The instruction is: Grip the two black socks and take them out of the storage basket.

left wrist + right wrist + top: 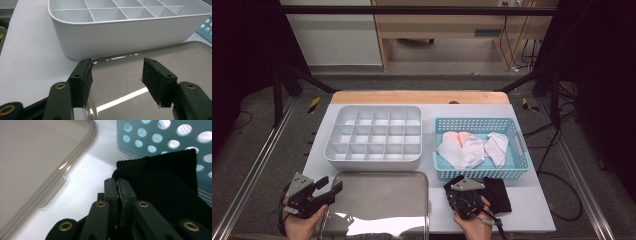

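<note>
Right gripper (117,188) apparently pinching black cloth (165,185)

No legible text, labels, brands, numbers or signs anywhere.

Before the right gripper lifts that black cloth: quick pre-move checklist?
1. Right gripper jaws shut at the edge of the black cloth: ok.
2. Cloth actually pinched between the pads: cannot tell.
3. Cloth clear of the blue basket: not ok, it lies against the wall.
4. Left gripper open, holding nothing, above the metal tray: ok.
5. White divided box compartments empty: ok.
</note>
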Demonstrator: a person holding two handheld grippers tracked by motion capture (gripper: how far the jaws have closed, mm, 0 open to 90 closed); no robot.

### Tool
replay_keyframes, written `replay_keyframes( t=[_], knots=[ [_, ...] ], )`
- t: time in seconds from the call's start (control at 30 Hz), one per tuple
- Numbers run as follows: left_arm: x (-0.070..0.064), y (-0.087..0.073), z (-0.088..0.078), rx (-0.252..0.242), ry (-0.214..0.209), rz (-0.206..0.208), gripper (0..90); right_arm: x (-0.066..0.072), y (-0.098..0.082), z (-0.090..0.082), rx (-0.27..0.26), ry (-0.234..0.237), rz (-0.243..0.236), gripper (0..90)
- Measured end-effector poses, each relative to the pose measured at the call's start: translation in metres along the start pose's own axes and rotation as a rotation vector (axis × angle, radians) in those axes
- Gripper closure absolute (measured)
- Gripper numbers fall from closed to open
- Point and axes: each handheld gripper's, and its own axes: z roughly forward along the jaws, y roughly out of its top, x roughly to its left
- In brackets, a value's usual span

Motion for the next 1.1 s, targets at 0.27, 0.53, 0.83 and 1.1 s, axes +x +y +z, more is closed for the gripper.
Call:
replay_keyframes(
  t=[0.27, 0.53, 0.83, 1.1],
  knots=[
    [0.0, 0.001, 0.0, -0.004, -0.002, -0.005, 40.0, 0.018, 0.02, -0.028, -0.153, 0.148, -0.051, 87.3],
    [0.0, 0.001, -0.003, -0.019, -0.013, -0.016, 40.0, 0.062, 0.036, -0.008, -0.116, 0.297, -0.122, 87.1],
    [-0.001, 0.002, -0.004, -0.029, -0.025, -0.022, 40.0, 0.085, 0.035, 0.034, -0.031, 0.326, -0.142, 80.6],
    [-0.008, 0.008, -0.008, -0.048, -0.061, -0.02, 42.4, 0.06, 0.04, 0.005, -0.135, 0.326, -0.108, 67.2]
  ],
)
